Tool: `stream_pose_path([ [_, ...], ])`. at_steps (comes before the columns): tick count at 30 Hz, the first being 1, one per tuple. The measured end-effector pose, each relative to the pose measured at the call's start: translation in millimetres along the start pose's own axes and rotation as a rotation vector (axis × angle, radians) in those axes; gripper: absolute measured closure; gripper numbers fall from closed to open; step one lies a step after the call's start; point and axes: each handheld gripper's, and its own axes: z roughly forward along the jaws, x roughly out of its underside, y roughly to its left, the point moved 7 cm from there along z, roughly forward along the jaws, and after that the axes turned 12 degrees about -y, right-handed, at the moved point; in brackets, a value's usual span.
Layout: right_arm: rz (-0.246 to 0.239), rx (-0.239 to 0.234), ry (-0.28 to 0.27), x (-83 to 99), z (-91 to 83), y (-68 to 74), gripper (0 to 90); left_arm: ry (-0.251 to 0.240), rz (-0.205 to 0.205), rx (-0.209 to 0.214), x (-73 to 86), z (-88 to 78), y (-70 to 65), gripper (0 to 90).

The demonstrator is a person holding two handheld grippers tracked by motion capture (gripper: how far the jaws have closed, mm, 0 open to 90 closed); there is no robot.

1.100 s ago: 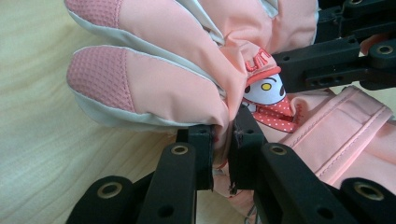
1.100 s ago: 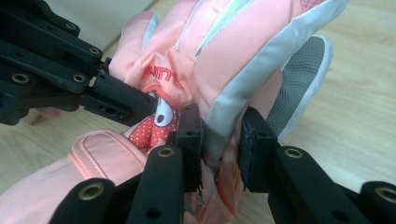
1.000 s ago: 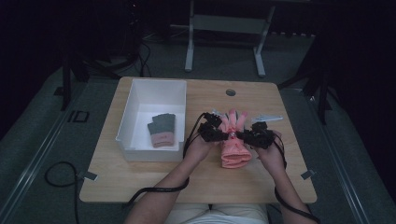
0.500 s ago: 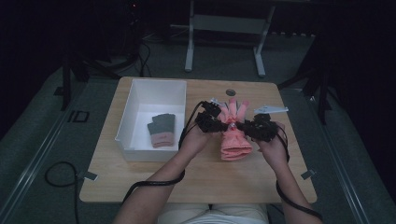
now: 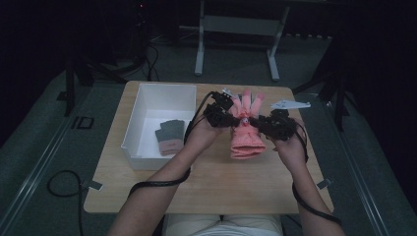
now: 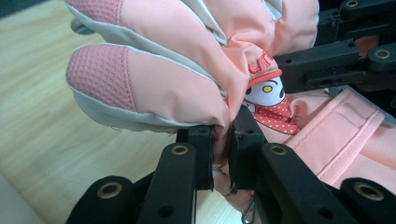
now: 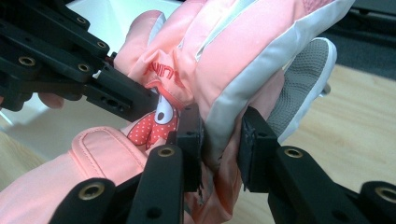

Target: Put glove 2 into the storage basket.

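At the centre of the high view, above the wooden worktop (image 5: 206,191), a pink padded glove (image 5: 244,132) hangs lifted between two hand-held tongs, its fingers towards the top of the frame. The left tongs (image 6: 225,149) pinch one edge of it and the right tongs (image 7: 219,140) clamp the opposite edge, likely to keep it spread and level for carrying. At centre left, a white bin (image 5: 147,105) holds another folded glove (image 5: 170,137), probably where this one belongs.
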Motion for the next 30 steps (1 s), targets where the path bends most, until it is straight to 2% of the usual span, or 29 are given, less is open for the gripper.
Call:
stream_pose_path([
  [6, -0.001, -0.013, -0.04, -23.3, 2.5, 9.8, 72.8, -0.001, 0.024, -0.012, -16.4, -21.2, 8.1, 81.6],
  [14, -0.029, -0.034, -0.058, -52.0, 21.7, 31.3, 72.8, 0.004, 0.036, -0.06, -28.0, -54.2, 31.4, 81.5],
  [20, -0.053, -0.062, -0.057, -69.6, 40.3, 53.3, 72.8, 0.008, 0.023, -0.09, -28.8, -78.8, 49.1, 81.6],
  [30, -0.082, -0.114, -0.055, -86.8, 68.7, 92.0, 72.9, 0.007, 0.001, -0.136, -18.5, -121.4, 77.2, 81.6],
])
